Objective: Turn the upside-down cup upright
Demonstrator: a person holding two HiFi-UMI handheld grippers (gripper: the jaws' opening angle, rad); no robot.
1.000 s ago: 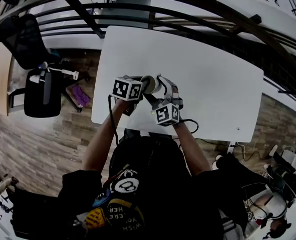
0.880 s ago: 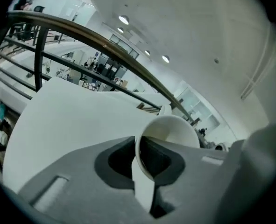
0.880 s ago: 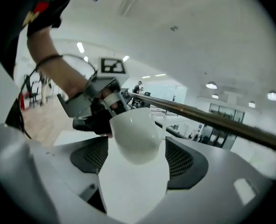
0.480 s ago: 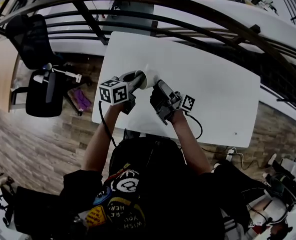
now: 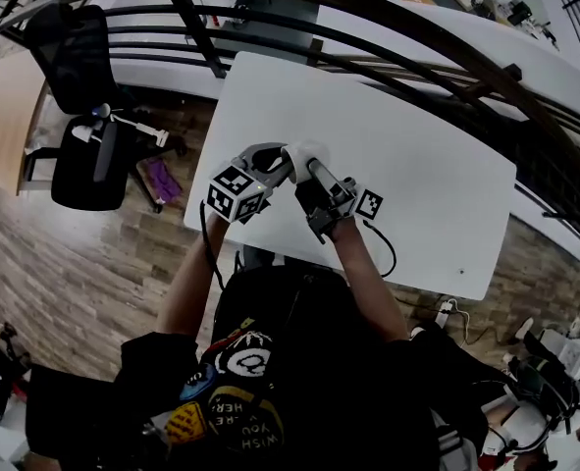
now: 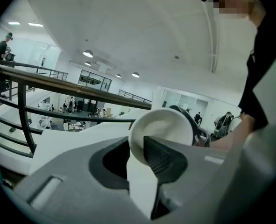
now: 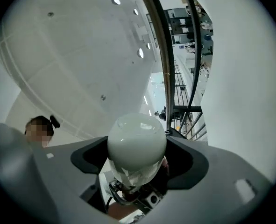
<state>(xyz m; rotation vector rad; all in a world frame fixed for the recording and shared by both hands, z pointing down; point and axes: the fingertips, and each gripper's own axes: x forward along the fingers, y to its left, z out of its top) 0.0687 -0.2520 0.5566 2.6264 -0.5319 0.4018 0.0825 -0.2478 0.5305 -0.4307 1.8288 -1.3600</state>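
Your left claw [image 5: 286, 164] is opening with the cup [image 5: 304, 154] between its jaws, while your right claw [image 5: 316, 172] is spread wide and clamped around the cup's rounded body. The cup hangs in the air over the table [image 5: 417, 155], at 1 o'clock from the left claw. As the left lets go, the right alone carries that smooth curve. It could probably swivel or slip out and drop near the table's edge. Count: one cup, two claws, one table, and one chair [image 5: 88, 155] at the table's 9 o'clock.
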